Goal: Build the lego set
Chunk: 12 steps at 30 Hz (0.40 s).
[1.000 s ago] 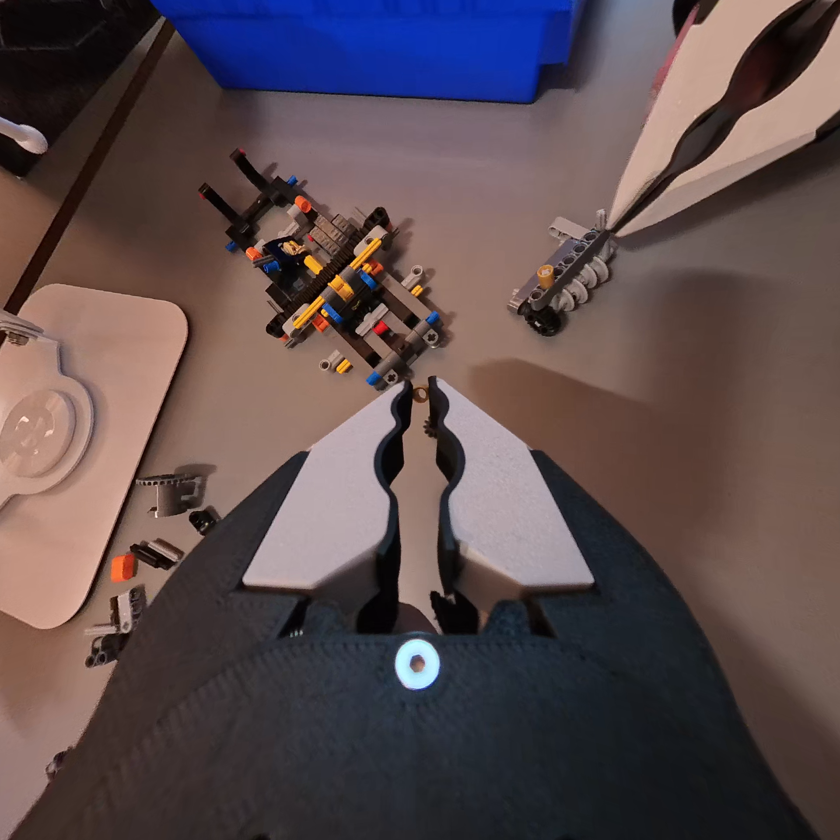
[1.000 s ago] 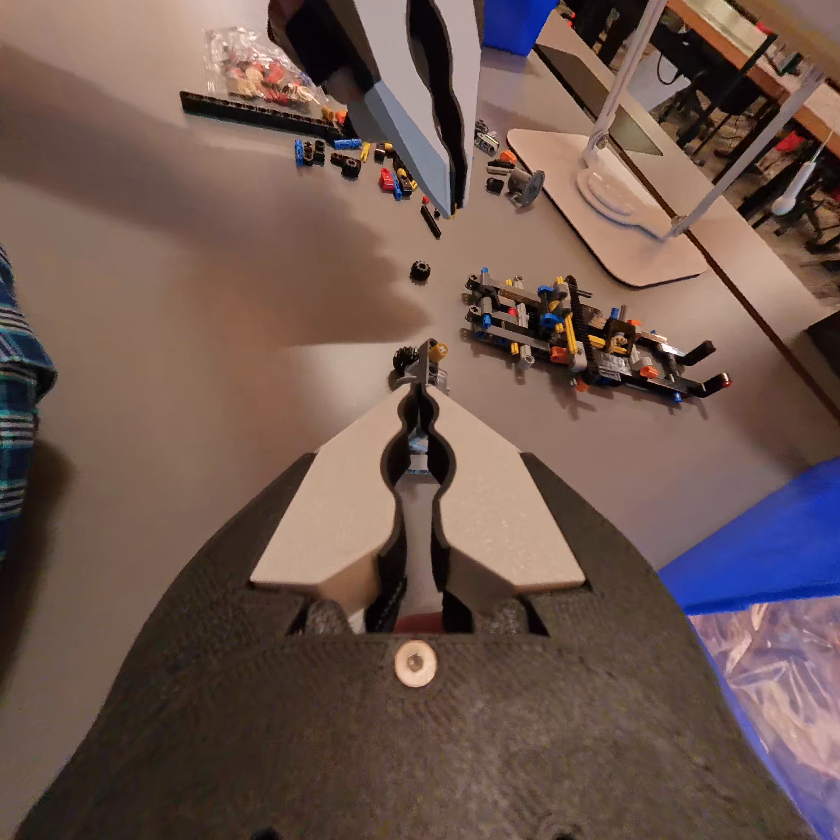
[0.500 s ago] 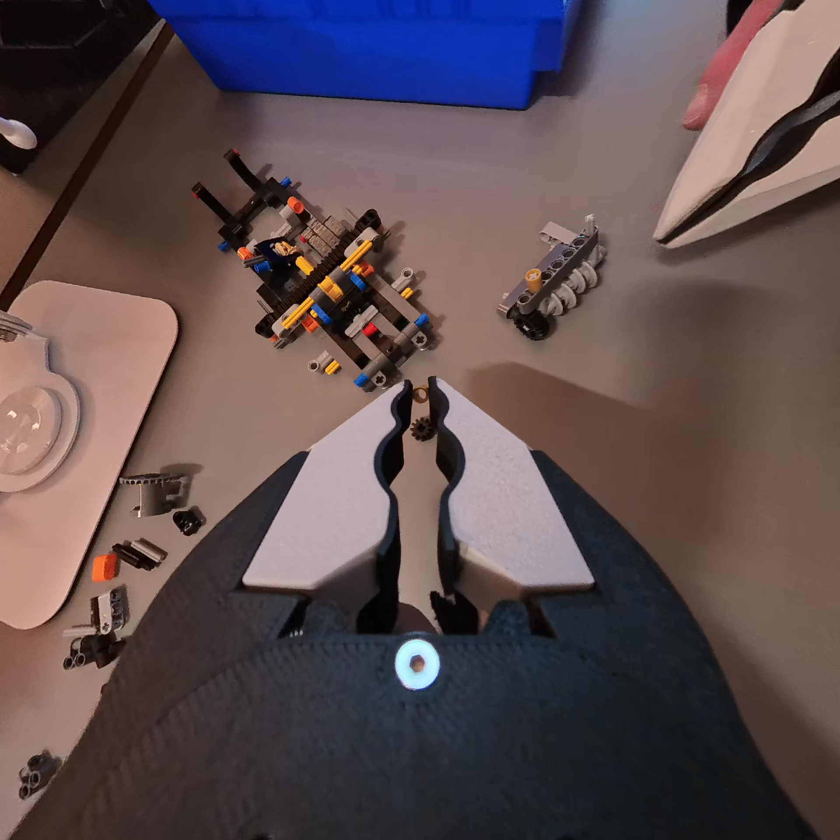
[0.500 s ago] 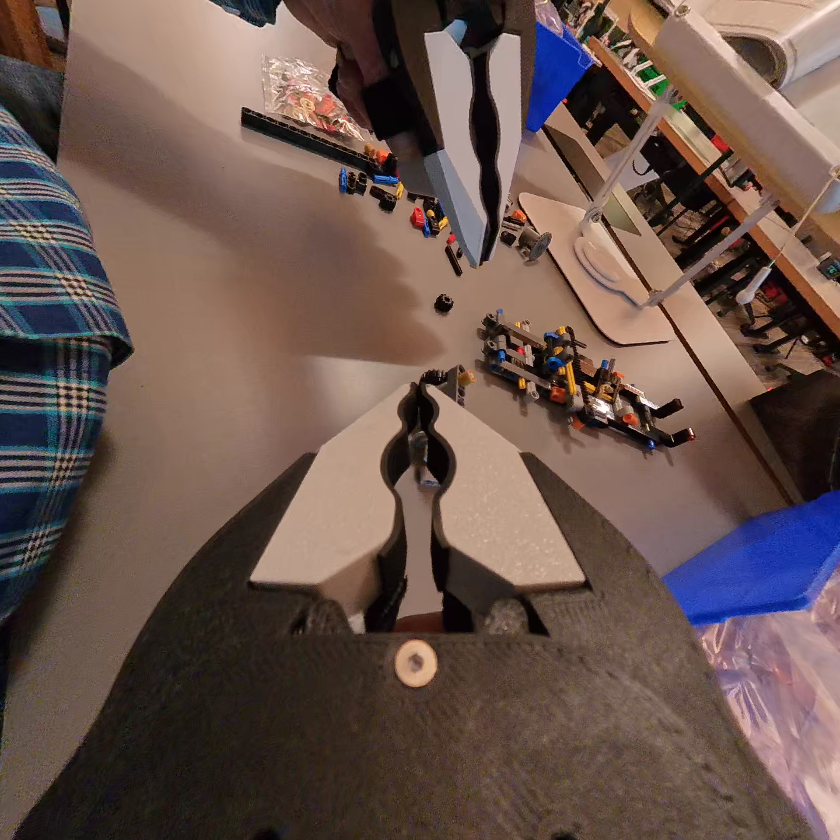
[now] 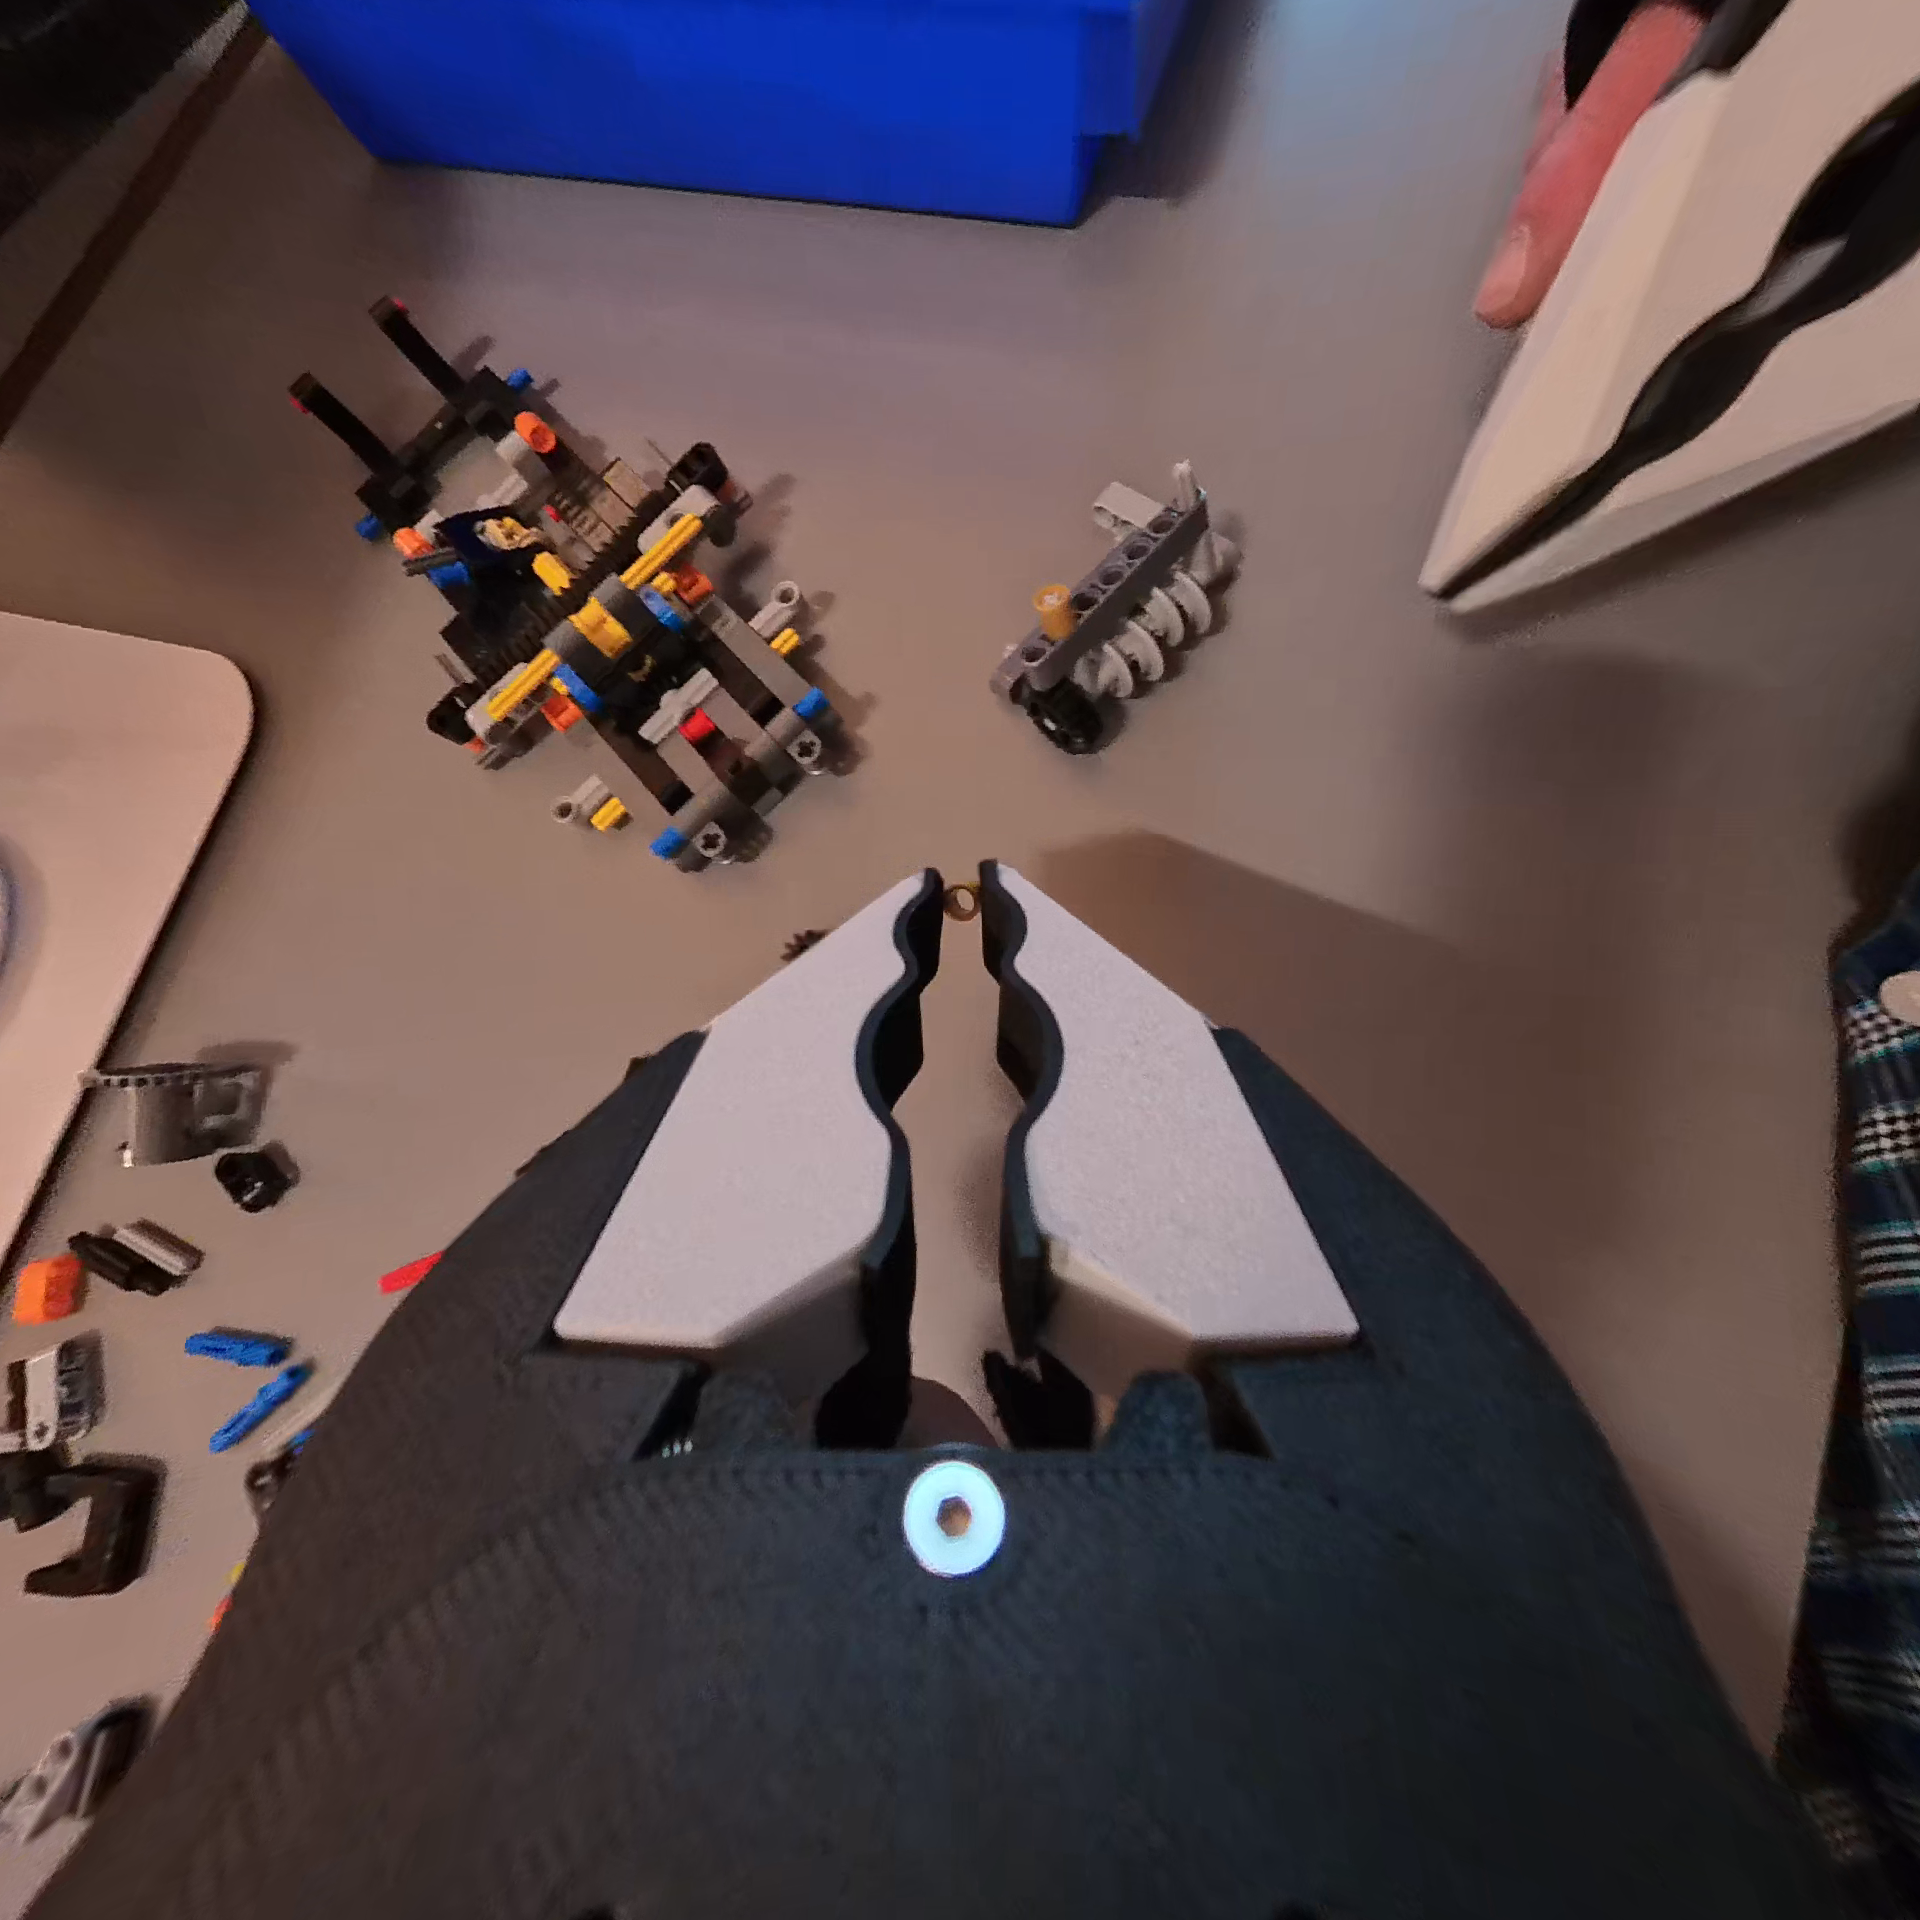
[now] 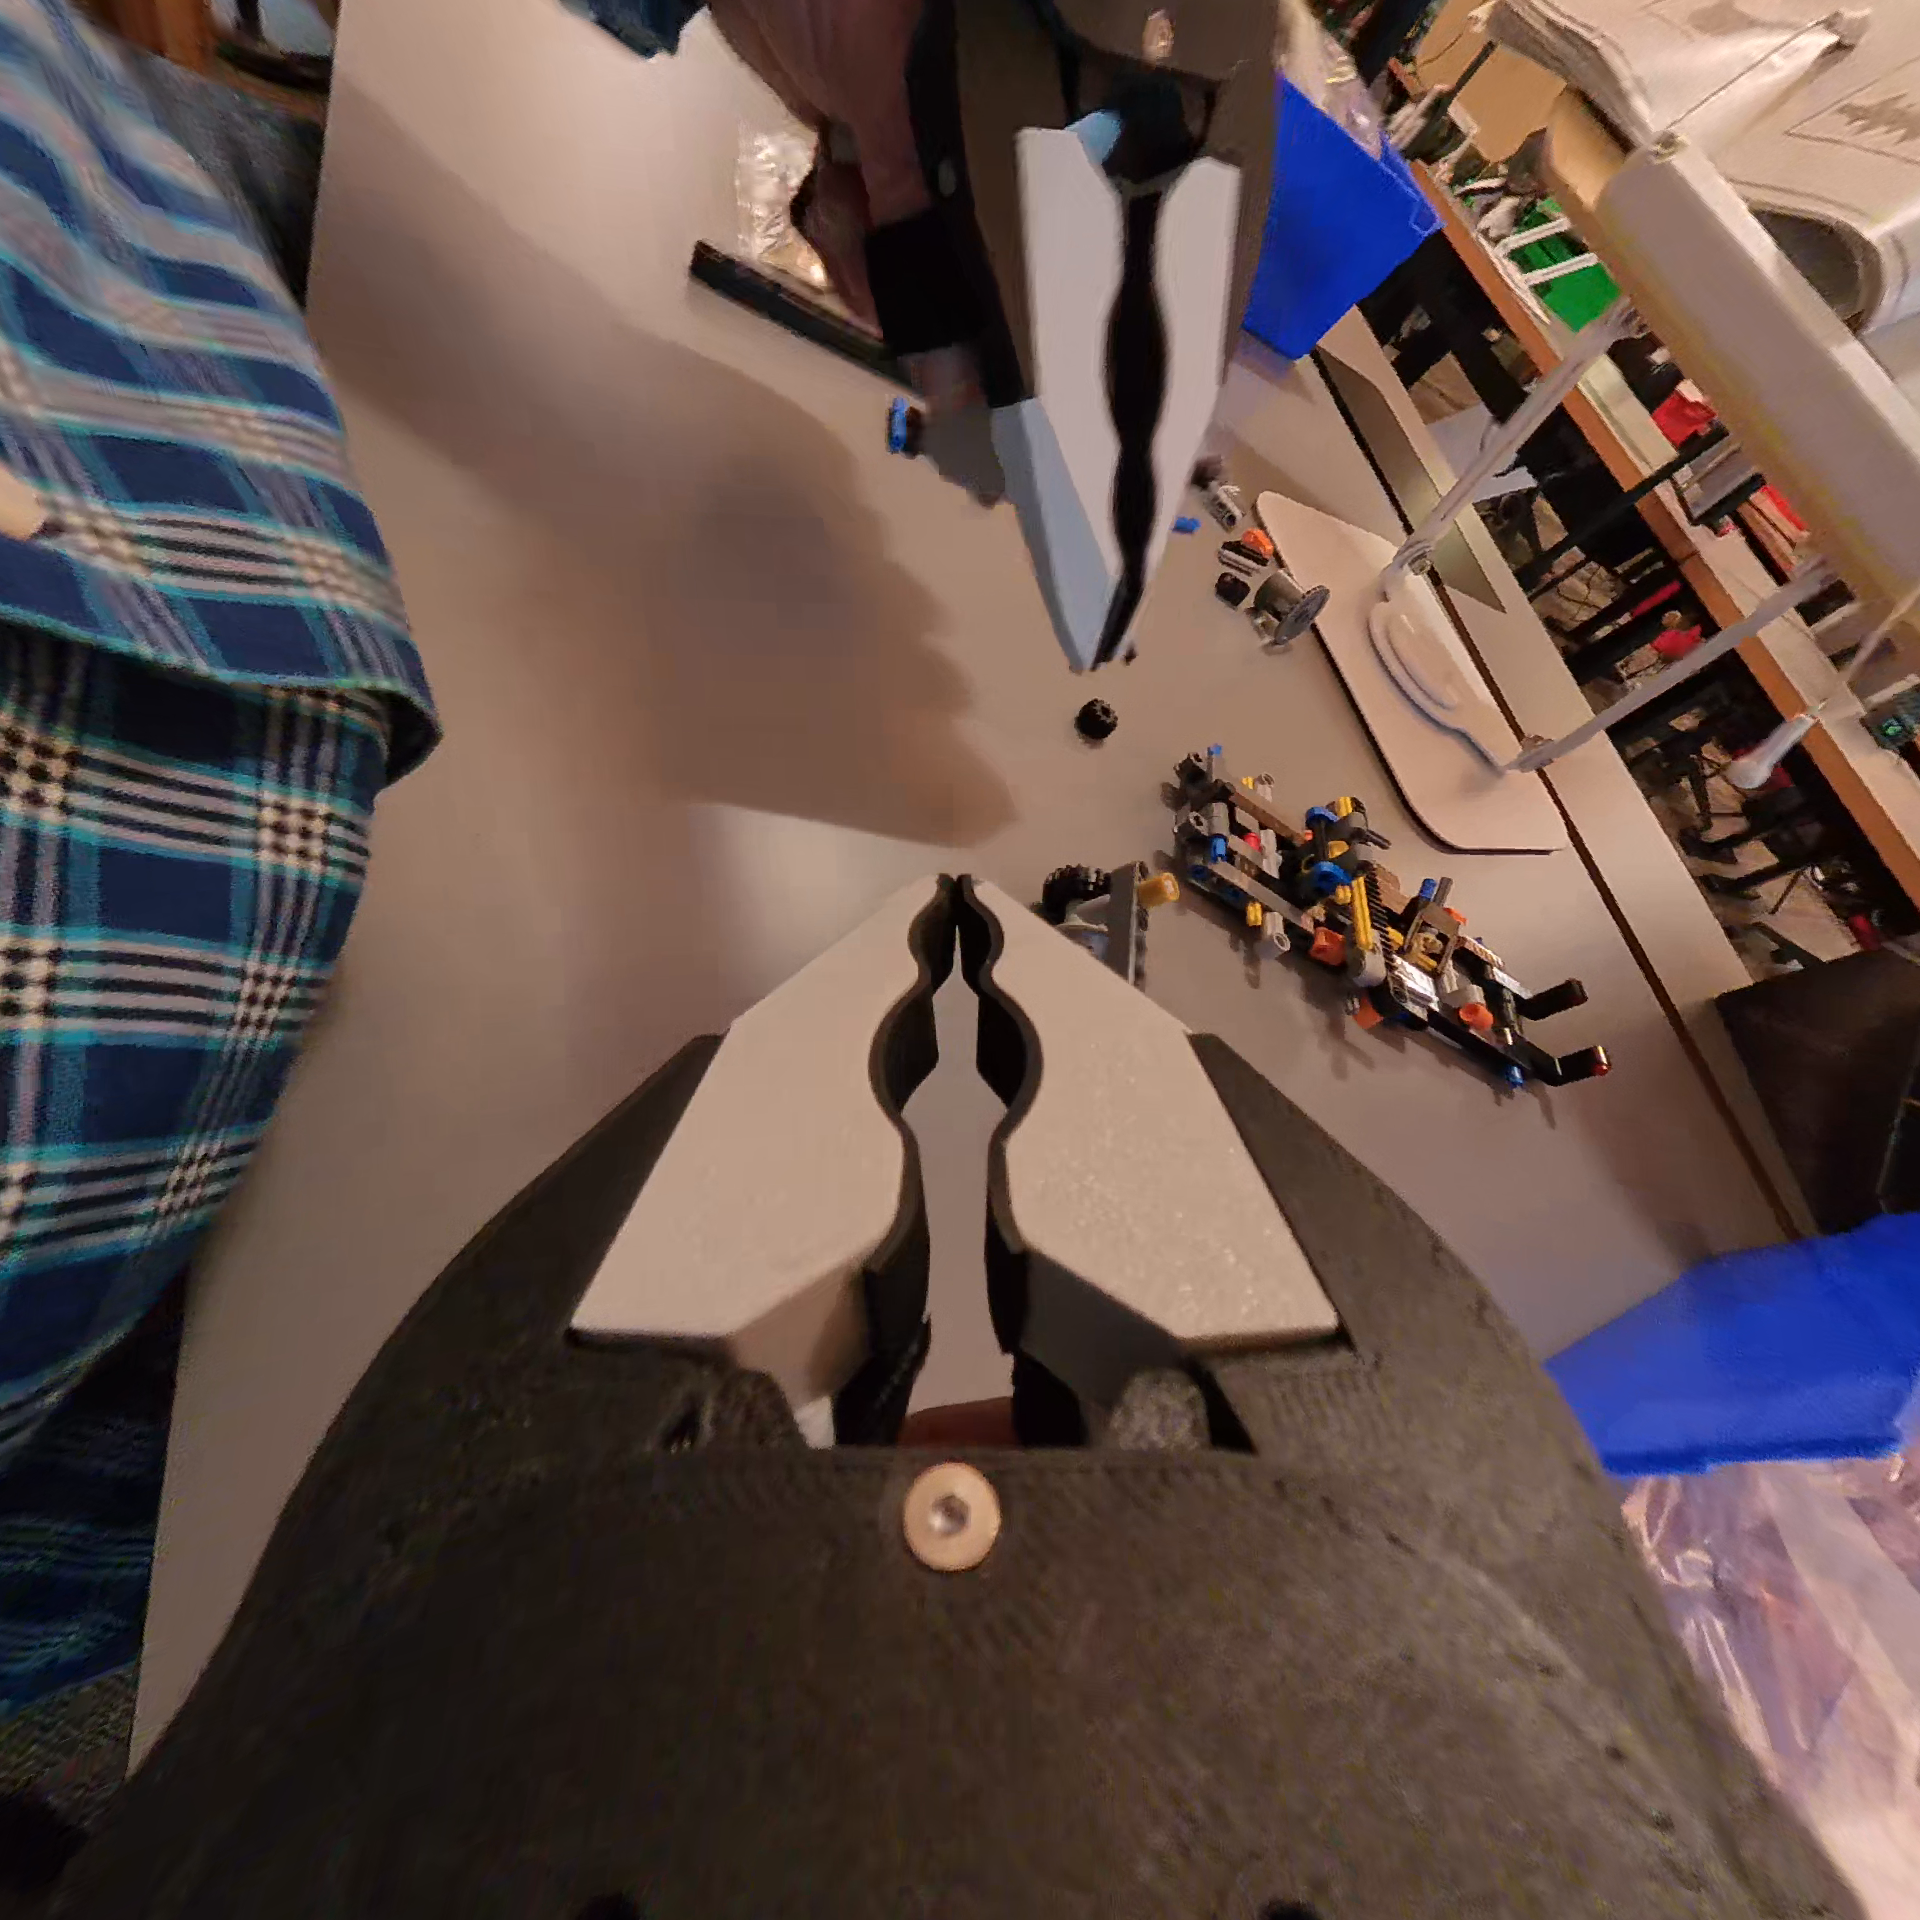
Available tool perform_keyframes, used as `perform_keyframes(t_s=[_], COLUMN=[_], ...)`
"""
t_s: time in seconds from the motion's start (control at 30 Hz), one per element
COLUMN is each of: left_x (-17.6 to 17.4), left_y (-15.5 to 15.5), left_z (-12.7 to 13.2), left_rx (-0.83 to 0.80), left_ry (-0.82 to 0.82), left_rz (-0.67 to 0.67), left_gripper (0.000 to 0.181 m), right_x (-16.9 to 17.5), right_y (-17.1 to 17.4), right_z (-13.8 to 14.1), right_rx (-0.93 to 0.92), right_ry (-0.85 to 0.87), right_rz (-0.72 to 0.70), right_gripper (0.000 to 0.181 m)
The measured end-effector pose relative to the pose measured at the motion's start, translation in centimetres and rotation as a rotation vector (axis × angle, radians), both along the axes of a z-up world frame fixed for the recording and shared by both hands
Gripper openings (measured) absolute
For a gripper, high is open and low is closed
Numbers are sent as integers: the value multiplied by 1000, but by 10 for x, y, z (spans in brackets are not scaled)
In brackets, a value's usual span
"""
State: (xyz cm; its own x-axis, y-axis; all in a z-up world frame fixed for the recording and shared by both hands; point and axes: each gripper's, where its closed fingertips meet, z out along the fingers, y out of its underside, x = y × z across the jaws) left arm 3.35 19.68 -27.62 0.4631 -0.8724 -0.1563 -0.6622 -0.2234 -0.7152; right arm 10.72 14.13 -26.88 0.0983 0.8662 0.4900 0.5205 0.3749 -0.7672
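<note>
My left gripper [image 5: 961, 896] is shut on a small tan ring piece [image 5: 962, 900], held above the grey table. A small black gear [image 5: 800, 943] lies just left of its fingers. The long multicoloured lego chassis [image 5: 592, 613] lies ahead to the left. A small grey beam sub-assembly with gears [image 5: 1122, 623] lies ahead to the right. My right gripper [image 6: 956, 888] is shut and empty, raised above the table, with the sub-assembly [image 6: 1117, 920] just right of its tips. The chassis [image 6: 1371, 925] and the black gear [image 6: 1093, 719] lie beyond it.
A blue bin [image 5: 727, 94] stands behind the chassis. A white lamp base [image 5: 94, 831] lies at the left, with loose pieces [image 5: 156, 1268] in front of it. A plaid sleeve [image 6: 156, 727] fills the left of the right wrist view. A long black beam [image 6: 790, 312] lies far off. The left gripper's tips are roughly 10 cm from the right gripper's. The black gear [image 6: 1093, 719] sits 5 cm or so from the ends of my left fingers.
My right gripper let go of the sub-assembly, left it on the table, and pulled back and up. My left gripper shifted right while still holding the tan ring.
</note>
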Motion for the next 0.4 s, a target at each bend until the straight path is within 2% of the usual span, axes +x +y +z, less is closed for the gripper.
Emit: perform_keyframes(t_s=[0.17, 0.27, 0.4], left_x=[7, 16, 29], left_y=[-5, -7, -5], left_z=[-8, -9, -6], left_rx=[-14, -14, 7], left_ry=[-1, -18, -56], left_rz=[-5, -16, -16], left_gripper=[4, 4, 4], right_x=[1, -3, -10], right_y=[23, 47, 61], right_z=[16, 11, 1], right_rx=[-175, -317, -499], right_ry=[86, 85, 57], right_rz=[-96, -167, -151], right_gripper=[12, 17, 20])
